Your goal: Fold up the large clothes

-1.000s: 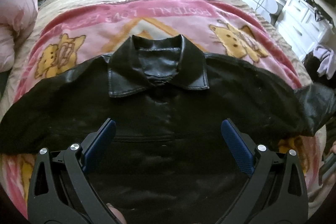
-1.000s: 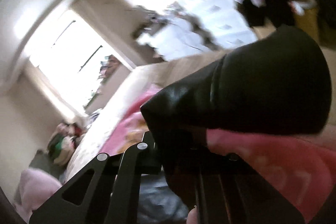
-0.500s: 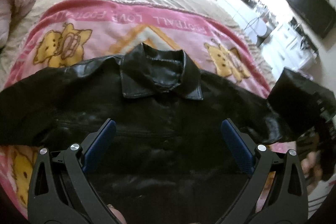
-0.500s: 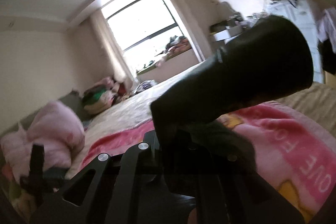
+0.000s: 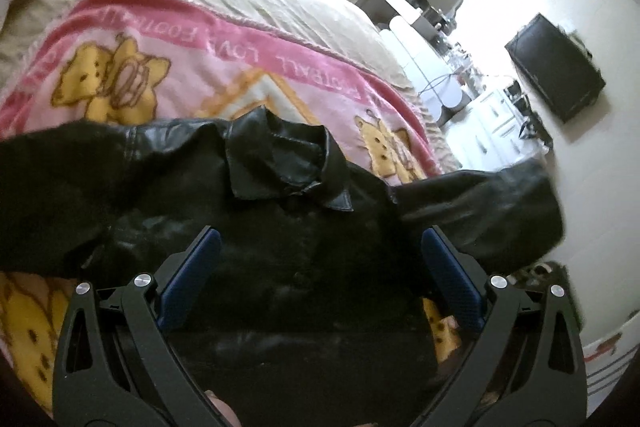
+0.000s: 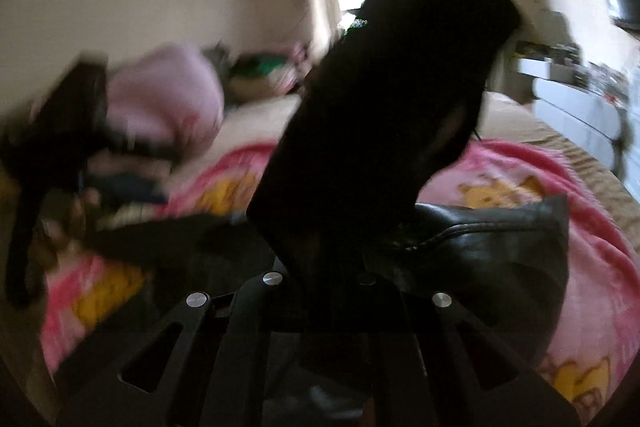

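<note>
A black leather jacket (image 5: 280, 239) lies front up on a pink cartoon blanket (image 5: 192, 67) on the bed, its collar (image 5: 280, 163) toward the far side. My left gripper (image 5: 320, 259) hovers open over the jacket's chest with nothing between its blue pads (image 5: 192, 267). The jacket's right sleeve (image 5: 480, 211) is lifted off the bed and swung in toward the body. In the right wrist view my right gripper (image 6: 352, 271) is shut on that sleeve (image 6: 400, 87), whose cuff end stands up from the jaws. The collar (image 6: 500, 239) lies just right of it.
A pink pillow (image 6: 168, 99) and a heap of clothes (image 6: 264, 71) lie at the bed's head. White drawers (image 5: 492, 115) and a wall-mounted TV (image 5: 556, 67) stand past the bed's right edge. The left sleeve (image 5: 60, 187) stretches out to the left.
The right gripper has swept the held sleeve in from the bed's right edge toward the jacket's body, rolling as it went. The left gripper has shifted sideways and tilted, still open.
</note>
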A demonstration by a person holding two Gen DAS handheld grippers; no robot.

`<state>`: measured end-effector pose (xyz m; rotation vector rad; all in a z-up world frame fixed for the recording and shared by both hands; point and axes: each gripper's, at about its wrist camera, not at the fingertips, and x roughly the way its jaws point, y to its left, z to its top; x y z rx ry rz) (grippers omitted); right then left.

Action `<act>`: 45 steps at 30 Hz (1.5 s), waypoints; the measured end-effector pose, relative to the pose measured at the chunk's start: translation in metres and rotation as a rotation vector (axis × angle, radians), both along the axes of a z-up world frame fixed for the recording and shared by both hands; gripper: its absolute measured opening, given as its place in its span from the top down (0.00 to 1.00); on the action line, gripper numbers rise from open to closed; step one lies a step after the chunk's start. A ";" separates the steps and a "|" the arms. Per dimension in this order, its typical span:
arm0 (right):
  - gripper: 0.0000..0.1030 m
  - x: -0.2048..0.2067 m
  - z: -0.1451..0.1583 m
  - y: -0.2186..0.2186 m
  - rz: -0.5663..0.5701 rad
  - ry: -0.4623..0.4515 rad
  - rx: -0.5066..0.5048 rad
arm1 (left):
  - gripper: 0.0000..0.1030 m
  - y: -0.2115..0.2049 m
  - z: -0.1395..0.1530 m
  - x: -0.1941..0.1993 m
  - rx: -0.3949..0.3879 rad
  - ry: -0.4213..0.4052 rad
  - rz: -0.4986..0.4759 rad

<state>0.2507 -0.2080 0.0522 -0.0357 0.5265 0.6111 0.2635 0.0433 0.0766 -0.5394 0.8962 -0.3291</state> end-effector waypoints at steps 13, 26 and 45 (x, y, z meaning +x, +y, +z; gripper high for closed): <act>0.85 -0.018 -0.081 0.074 0.118 0.178 -0.225 | 0.09 0.035 -0.044 -0.021 -0.072 0.081 0.059; 0.06 -0.024 -0.024 0.030 0.195 0.186 -0.212 | 0.09 0.037 -0.120 -0.035 -0.045 0.282 0.072; 0.23 0.041 -0.009 -0.150 -0.414 0.247 0.045 | 1.00 0.015 -0.050 -0.009 -0.037 0.075 0.097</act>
